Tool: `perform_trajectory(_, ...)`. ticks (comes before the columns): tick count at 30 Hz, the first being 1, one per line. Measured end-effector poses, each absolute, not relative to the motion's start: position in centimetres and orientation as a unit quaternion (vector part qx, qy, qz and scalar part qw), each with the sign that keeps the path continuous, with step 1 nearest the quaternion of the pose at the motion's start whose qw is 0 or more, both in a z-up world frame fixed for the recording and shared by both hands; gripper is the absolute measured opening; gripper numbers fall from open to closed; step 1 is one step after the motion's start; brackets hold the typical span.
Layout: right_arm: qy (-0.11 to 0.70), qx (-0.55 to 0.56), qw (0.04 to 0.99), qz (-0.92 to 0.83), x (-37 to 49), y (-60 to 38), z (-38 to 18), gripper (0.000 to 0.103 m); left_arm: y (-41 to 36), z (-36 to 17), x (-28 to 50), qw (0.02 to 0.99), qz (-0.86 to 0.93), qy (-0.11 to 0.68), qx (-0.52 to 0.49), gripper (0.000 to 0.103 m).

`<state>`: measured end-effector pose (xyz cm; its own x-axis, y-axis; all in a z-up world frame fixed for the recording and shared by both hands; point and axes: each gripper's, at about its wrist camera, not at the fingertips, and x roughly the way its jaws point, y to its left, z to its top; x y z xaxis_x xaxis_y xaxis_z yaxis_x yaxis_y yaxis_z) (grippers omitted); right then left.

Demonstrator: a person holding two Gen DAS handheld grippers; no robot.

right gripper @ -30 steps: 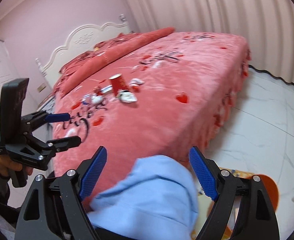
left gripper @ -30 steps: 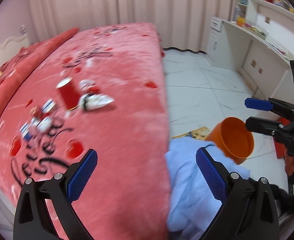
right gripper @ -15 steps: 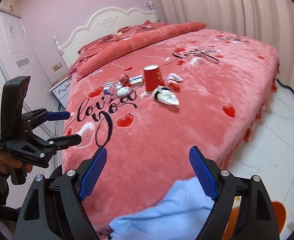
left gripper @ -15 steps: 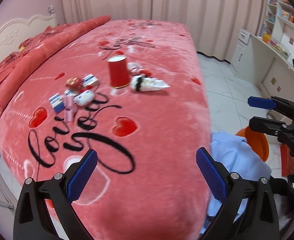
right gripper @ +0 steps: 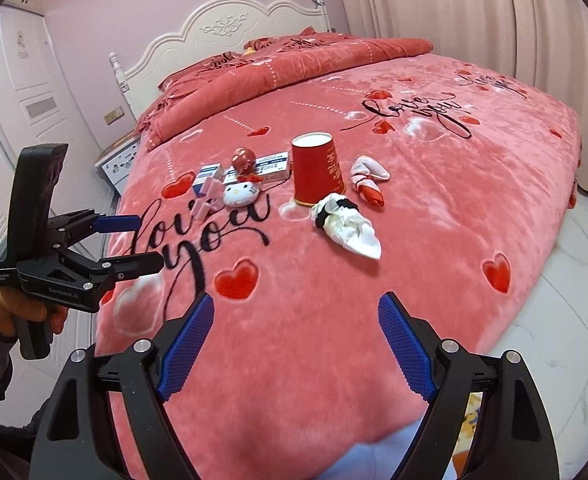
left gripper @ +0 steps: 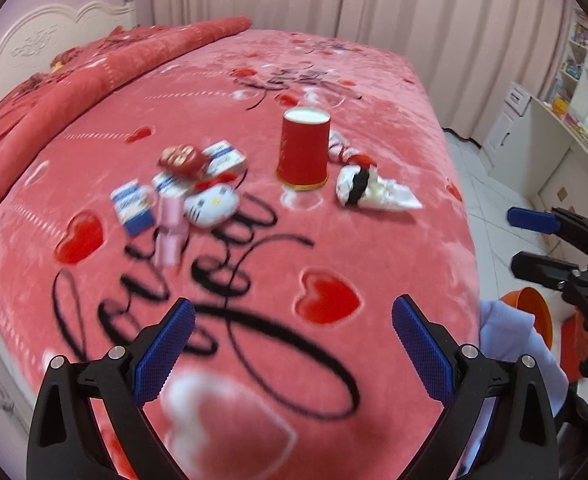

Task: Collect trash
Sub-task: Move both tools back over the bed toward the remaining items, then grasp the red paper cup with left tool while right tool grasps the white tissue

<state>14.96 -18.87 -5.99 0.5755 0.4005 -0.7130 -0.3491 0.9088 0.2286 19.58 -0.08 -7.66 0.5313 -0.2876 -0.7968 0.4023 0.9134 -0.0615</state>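
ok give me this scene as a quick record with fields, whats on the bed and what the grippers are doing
surface: pink heart-print bed
red paper cup: upside down, mid-bed
crumpled white wrapper: lying just in front of the cup, towards the gripper
small boxes: clustered left of the cup
cat-face plush: beside the boxes
orange bin: on the floor off the bed's right edge
left gripper: open, empty, over the near bed edge
right gripper: open, empty, aimed at the trash
trash collected: none gripped yet

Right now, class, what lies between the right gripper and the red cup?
Only bare blanket between the right gripper and the red cup, per the right wrist view.
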Motion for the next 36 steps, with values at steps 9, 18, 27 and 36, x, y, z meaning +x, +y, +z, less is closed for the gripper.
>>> perform_trajectory(9,0.421,0.039,0.882,0.208,18.8,-18.6,-7.9,0.083,-1.9,-9.4,25.4,0.856,-0.239,0.455,0.06,0.097)
perform_trajectory(18,0.424,0.025,0.885,0.191,23.5,-19.0,-10.5,0.083,-3.7,-9.4,30.0,0.854,-0.262,0.44,0.093,0.097)
perform_trajectory(27,0.42,0.005,0.885,0.199,27.2,-17.7,-13.1,0.083,-5.3,-10.2,35.2,0.84,-0.3,0.439,0.108,0.097)
perform_trajectory(36,0.424,-0.008,0.881,0.209,29.6,-17.0,-14.8,0.067,-6.8,-12.2,38.1,0.824,-0.33,0.441,0.134,0.097)
